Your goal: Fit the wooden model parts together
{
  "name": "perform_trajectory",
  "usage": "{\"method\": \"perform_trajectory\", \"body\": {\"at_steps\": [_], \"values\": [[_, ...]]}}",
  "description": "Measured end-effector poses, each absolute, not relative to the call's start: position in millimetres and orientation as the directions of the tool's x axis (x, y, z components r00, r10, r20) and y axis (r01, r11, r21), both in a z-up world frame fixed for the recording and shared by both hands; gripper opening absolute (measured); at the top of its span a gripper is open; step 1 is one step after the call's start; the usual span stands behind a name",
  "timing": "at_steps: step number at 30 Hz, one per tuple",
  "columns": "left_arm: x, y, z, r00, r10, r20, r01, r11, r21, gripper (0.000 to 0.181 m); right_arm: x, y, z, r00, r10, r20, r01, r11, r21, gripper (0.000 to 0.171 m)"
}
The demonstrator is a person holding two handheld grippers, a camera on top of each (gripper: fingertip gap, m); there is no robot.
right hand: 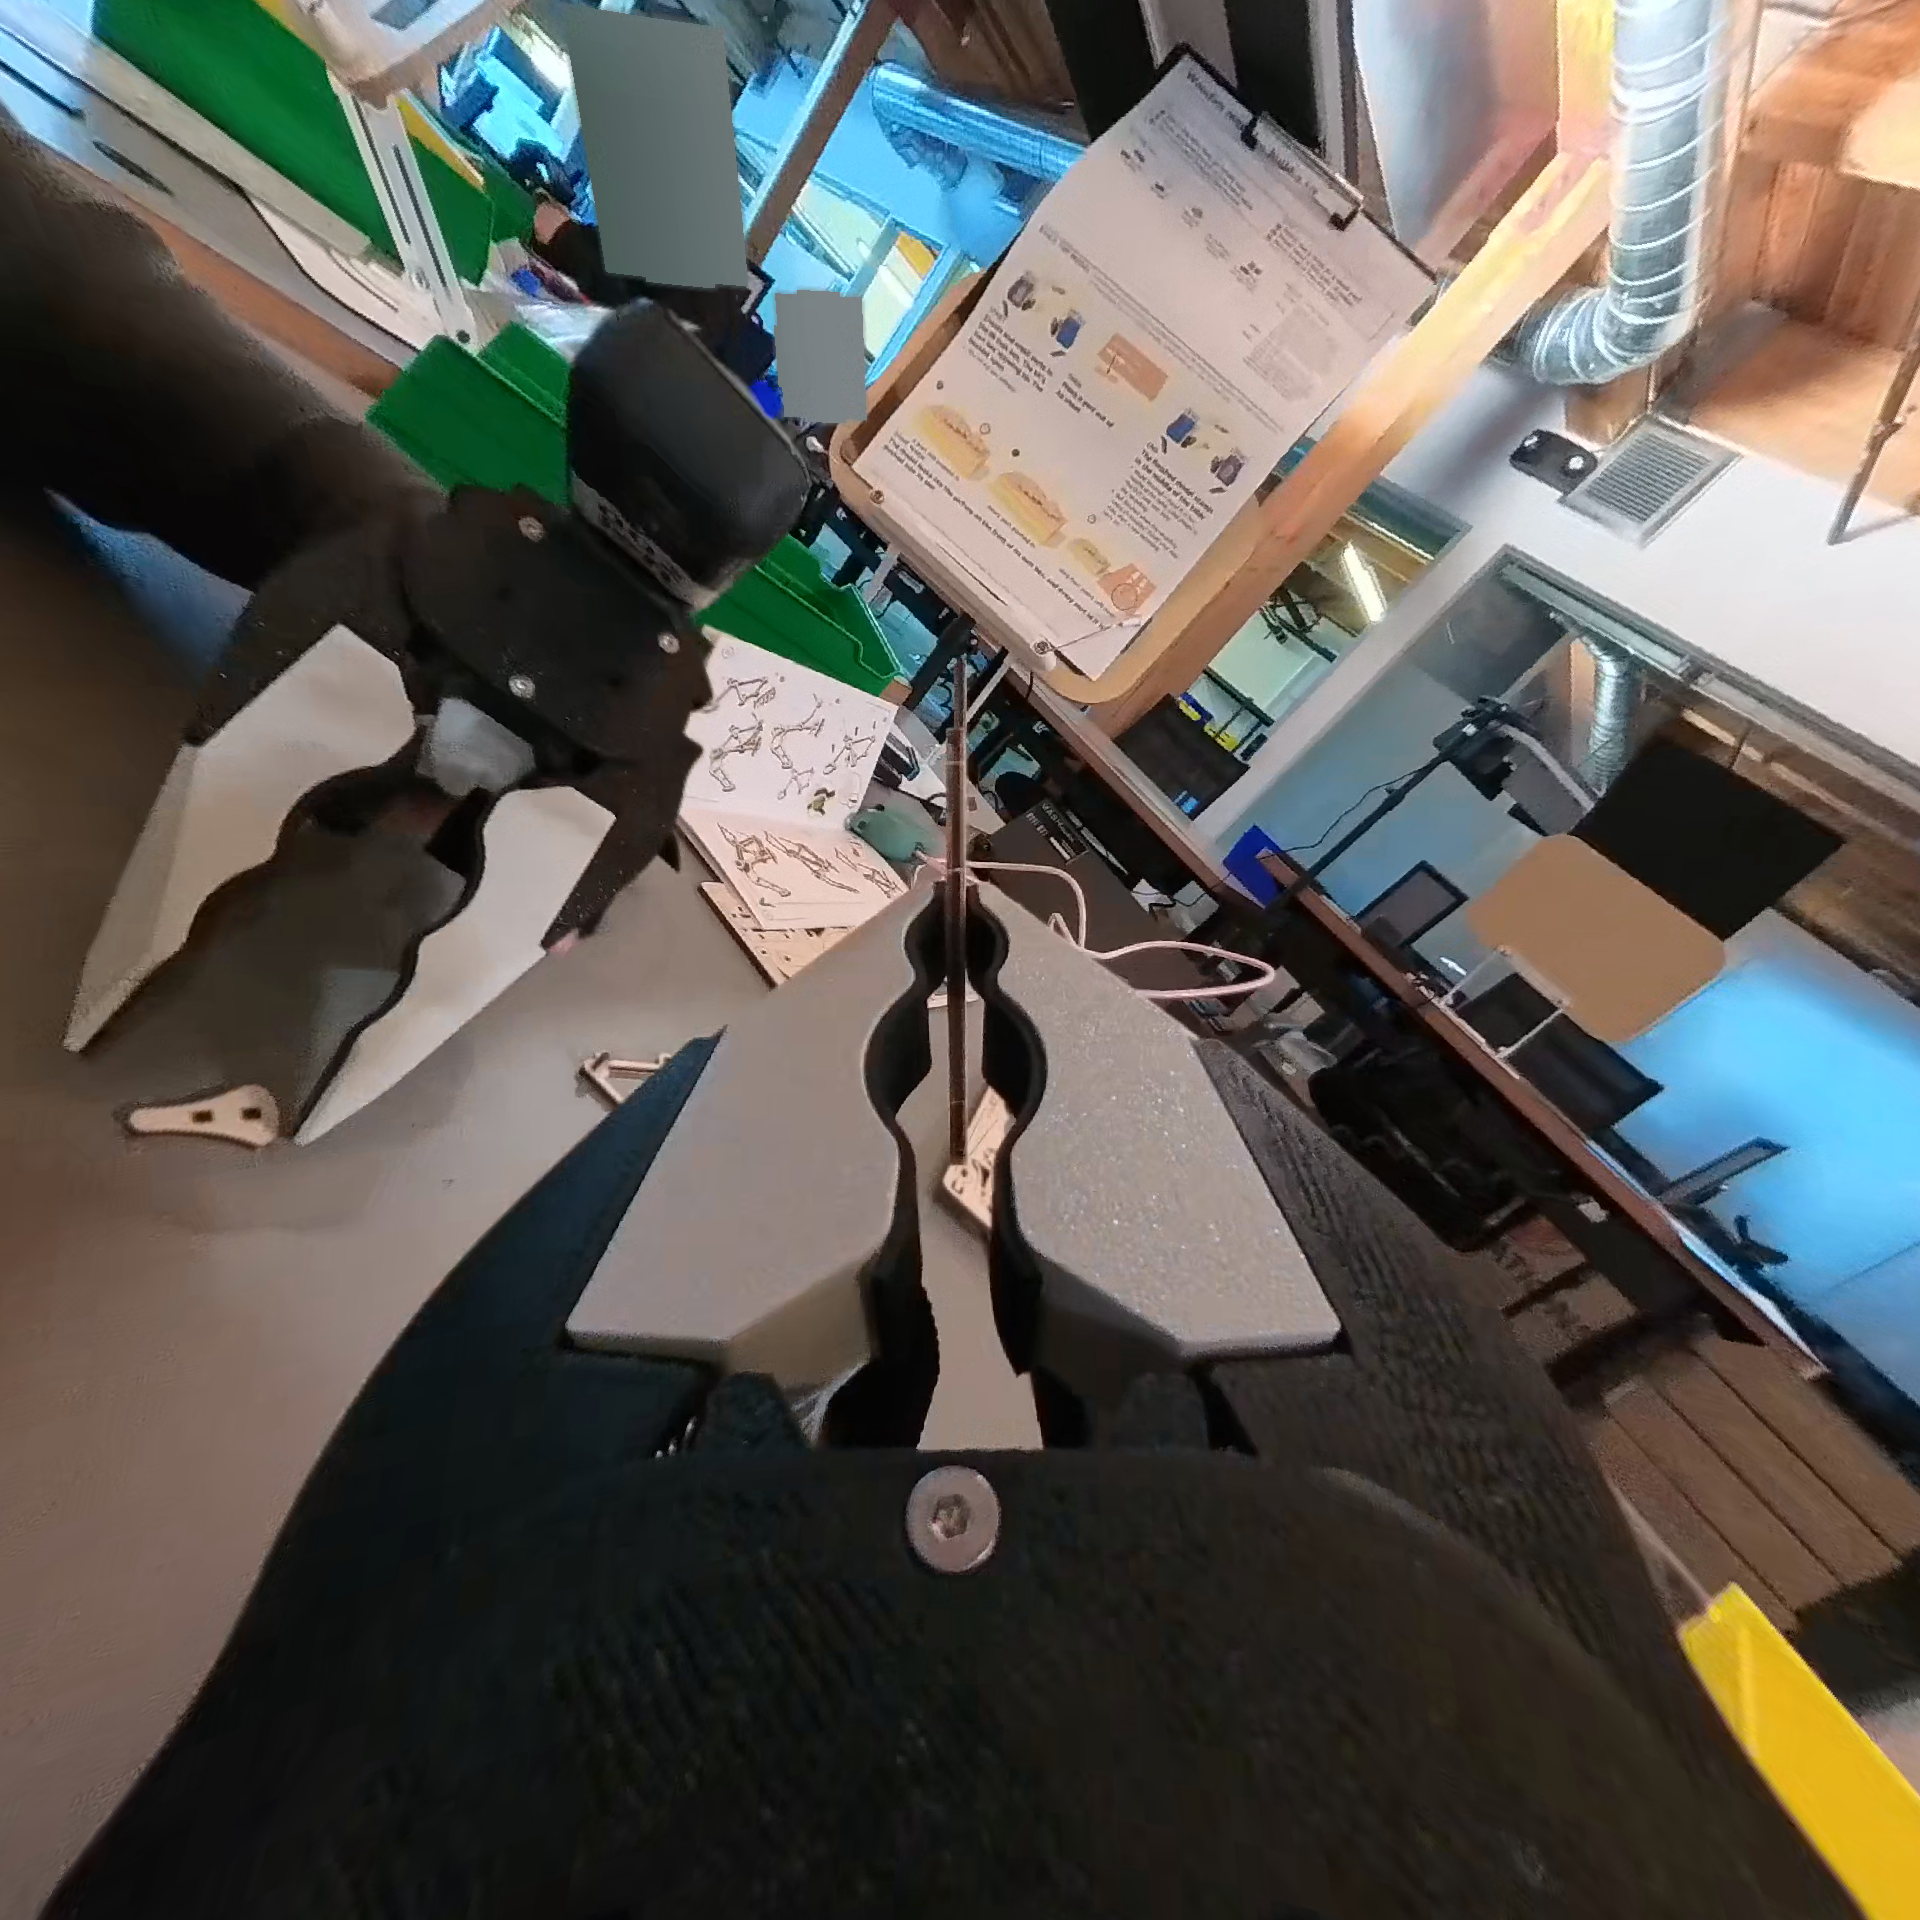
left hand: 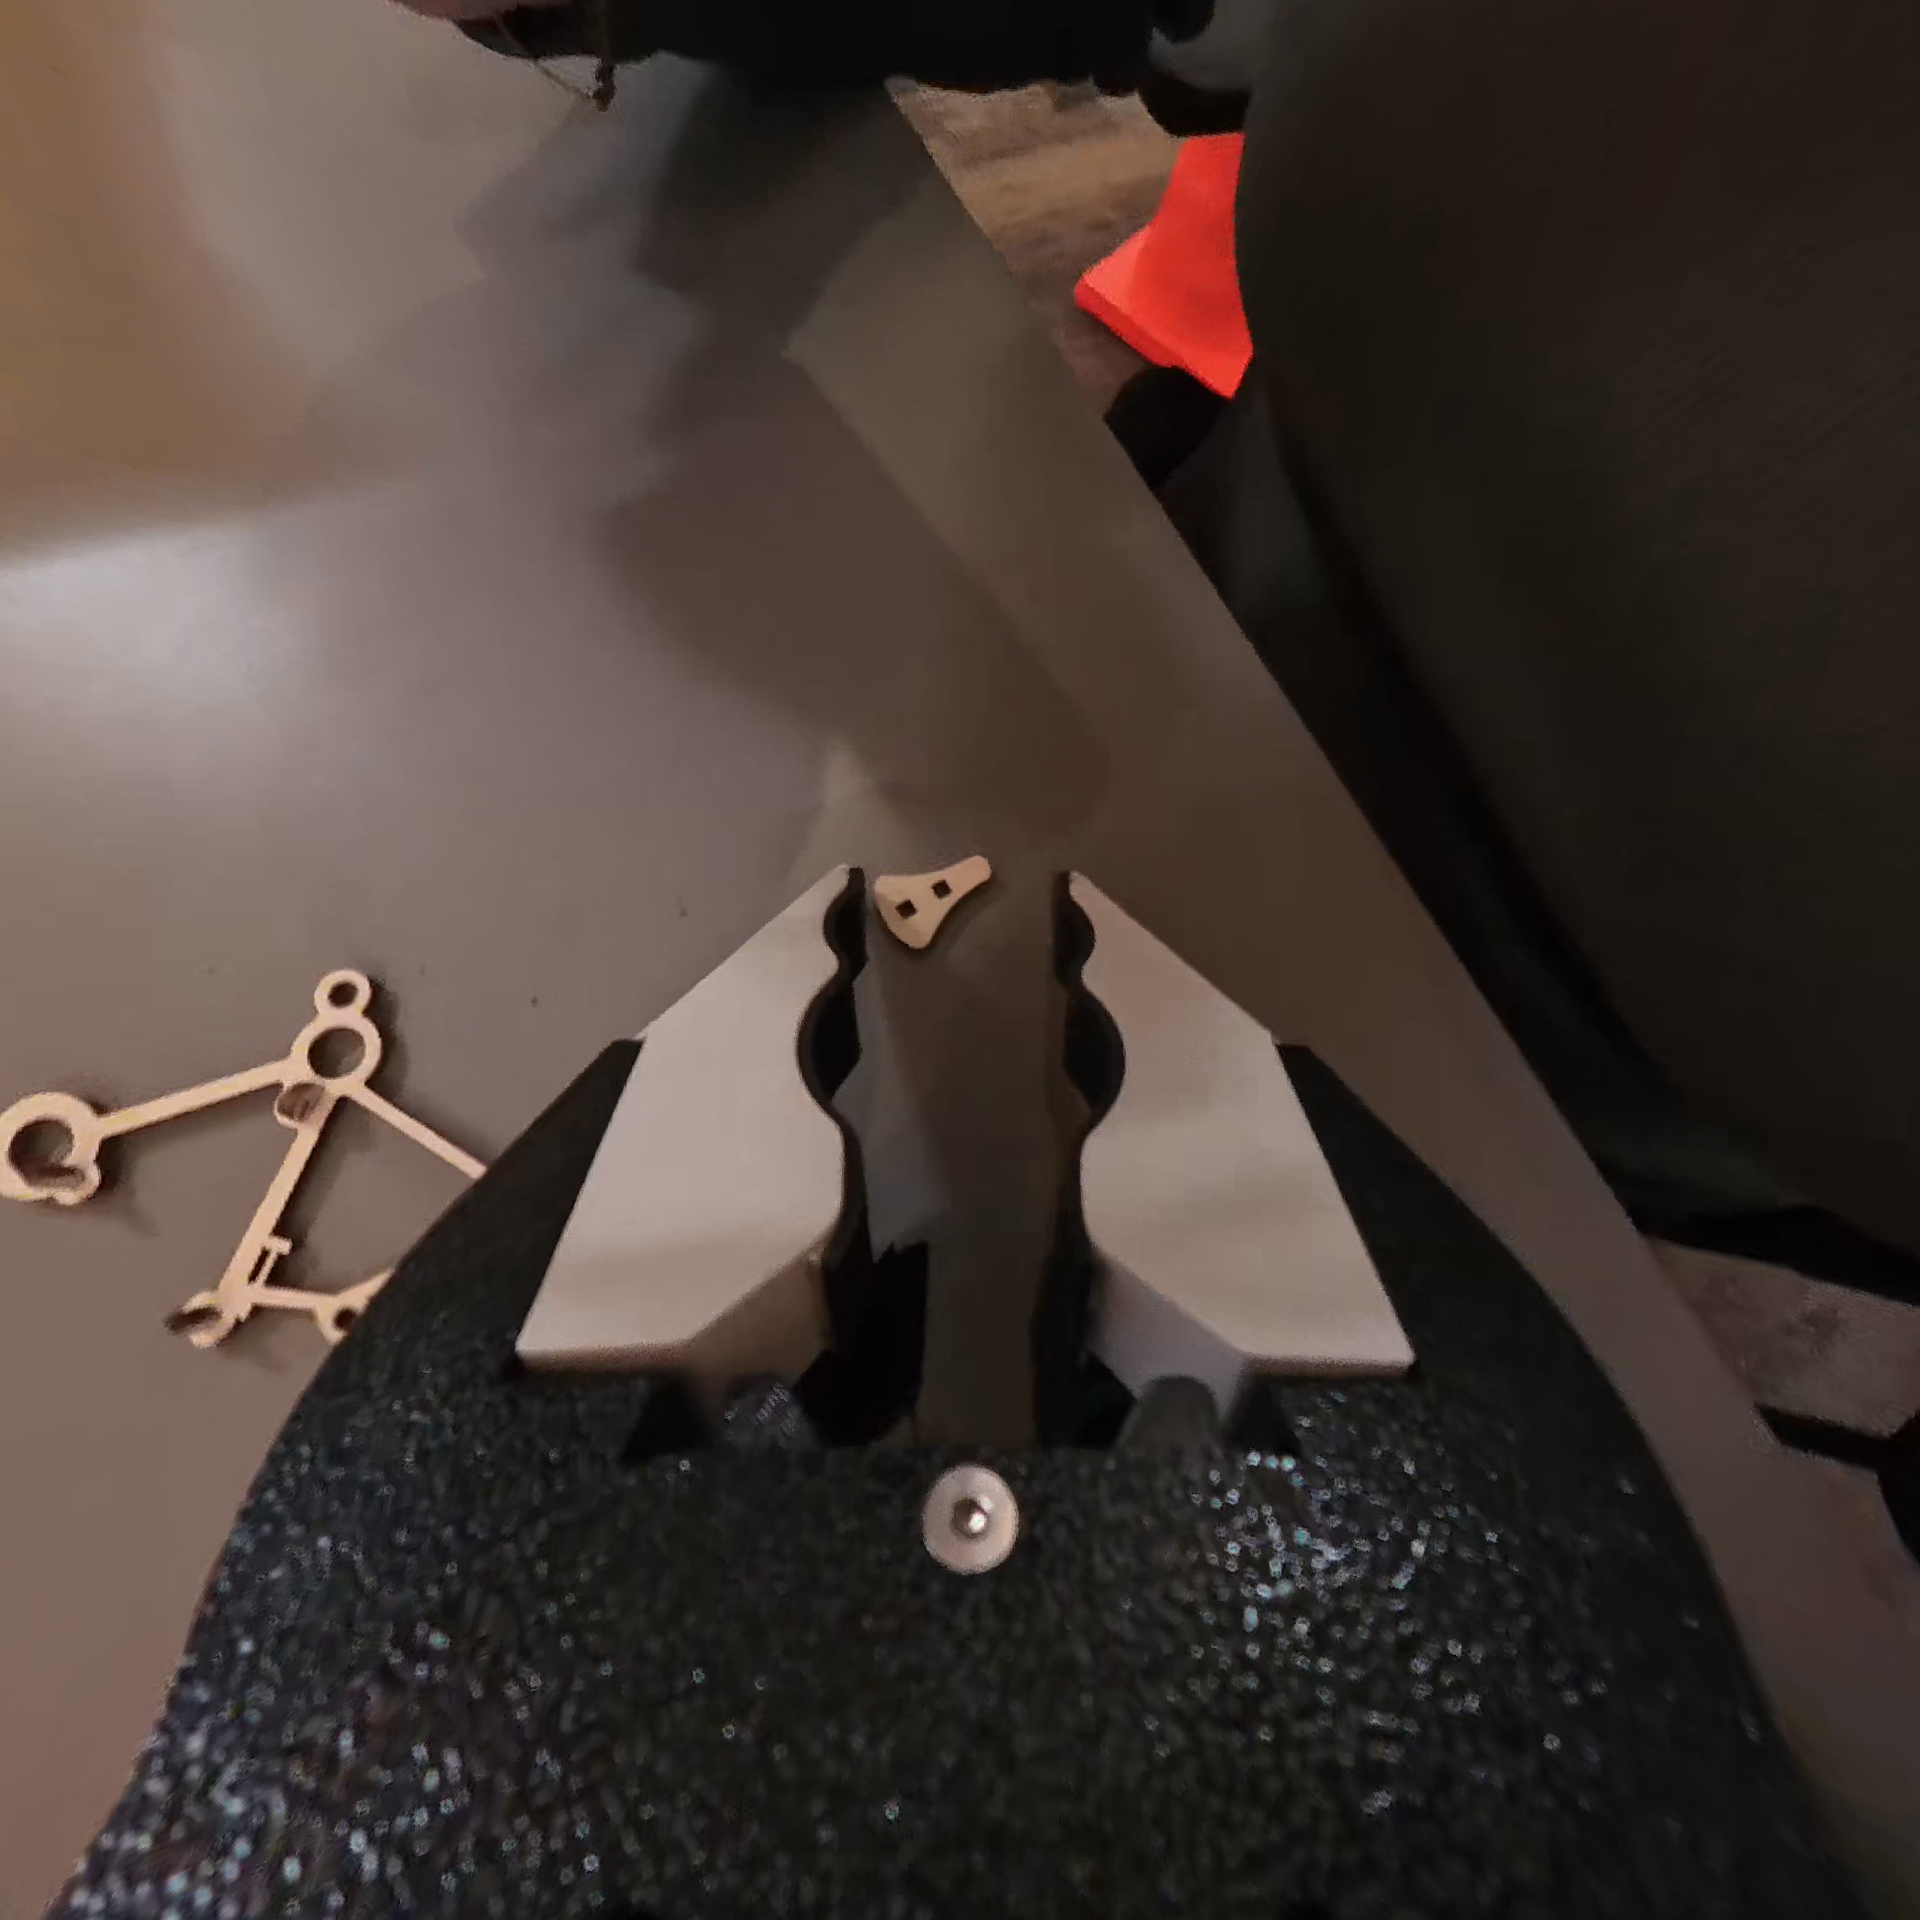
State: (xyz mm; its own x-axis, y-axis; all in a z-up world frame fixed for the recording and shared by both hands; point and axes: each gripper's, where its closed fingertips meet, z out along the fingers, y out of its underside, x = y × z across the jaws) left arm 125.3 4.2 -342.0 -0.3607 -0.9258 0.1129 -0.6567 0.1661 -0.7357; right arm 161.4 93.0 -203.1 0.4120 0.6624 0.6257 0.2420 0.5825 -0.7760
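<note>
My left gripper is open and low over the grey table. A small triangular wooden piece with two square holes lies flat on the table just between its fingertips. A wooden frame of thin struts and rings lies to its left. My right gripper is shut on a thin flat wooden part, seen edge-on and sticking out past the fingertips. In the right wrist view the left gripper stands over the triangular piece.
The table edge runs diagonally close to the right, with a person in dark clothing and an orange object beyond. Another wooden piece, instruction sheets, green bins and a clipboard stand lie farther back. Across from one pair of fingers to the other is roughly 15 centimetres.
</note>
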Motion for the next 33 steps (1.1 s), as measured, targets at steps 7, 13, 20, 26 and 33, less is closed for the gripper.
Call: {"method": "perform_trajectory", "body": {"at_steps": [7,13,20,26,33], "values": [[131.8,8.6,-346.7,-0.377,-0.924,0.064,-0.665,0.222,-0.713,0.018,164.8,82.7,-215.4,0.389,0.733,0.558,0.231,0.509,-0.829,0.0],[123.2,57.2,-347.1,0.127,-0.99,0.059,-0.725,-0.133,-0.676,0.014,165.7,82.3,-217.5,0.393,0.79,0.471,0.184,0.435,-0.882,0.0],[116.3,56.3,-339.8,0.36,-0.893,0.27,-0.526,-0.434,-0.731,0.047,138.6,78.3,-259.1,0.167,0.984,0.068,0.192,0.035,-0.981,0.0],[87.1,64.3,-324.0,0.4,-0.886,0.236,-0.446,-0.413,-0.794,0.065,130.3,76.3,-287.1,0.121,0.973,-0.197,0.252,-0.222,-0.942,0.0],[96.2,63.5,-297.3,0.151,-0.966,0.211,-0.449,-0.257,-0.856,0.053,121.5,66.1,-291.2,0.12,0.974,-0.19,0.28,-0.217,-0.935,0.0]]}}
